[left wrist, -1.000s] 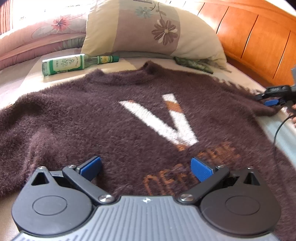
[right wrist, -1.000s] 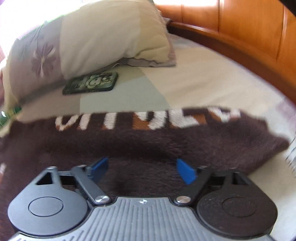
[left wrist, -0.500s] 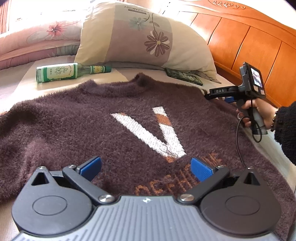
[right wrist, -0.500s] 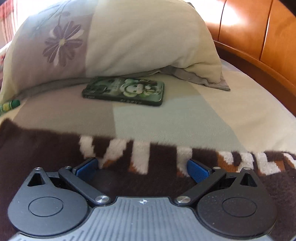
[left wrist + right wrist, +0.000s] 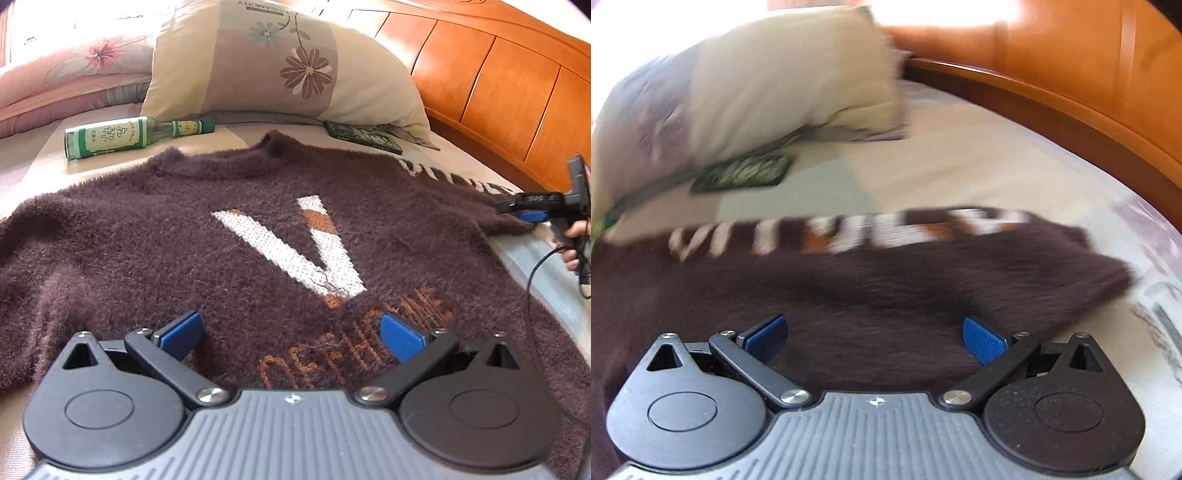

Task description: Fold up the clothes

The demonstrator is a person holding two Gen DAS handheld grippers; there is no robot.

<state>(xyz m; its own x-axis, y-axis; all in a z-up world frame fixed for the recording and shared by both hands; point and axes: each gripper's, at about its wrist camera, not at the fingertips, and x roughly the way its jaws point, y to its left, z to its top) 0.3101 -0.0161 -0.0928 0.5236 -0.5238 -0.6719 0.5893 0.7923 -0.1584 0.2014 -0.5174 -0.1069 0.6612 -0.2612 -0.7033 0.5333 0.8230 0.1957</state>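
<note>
Left gripper (image 5: 290,338): jaws spread, empty, over the hem of the sweater (image 5: 258,236).
Right gripper (image 5: 875,338): spread, empty, above the lettered sleeve (image 5: 923,266).
Sweater: flat, face-up on bed (image 5: 48,162).
Handling: pinch deep; fluffy knit slips.
Obstacles: bottle (image 5: 110,138), phone (image 5: 364,136), pillow (image 5: 280,62) near collar.

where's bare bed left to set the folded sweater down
Bare sheet lies between the sweater sleeve and headboard, right of the pillow. Crowded along the pillow: bottle and phone there.
</note>
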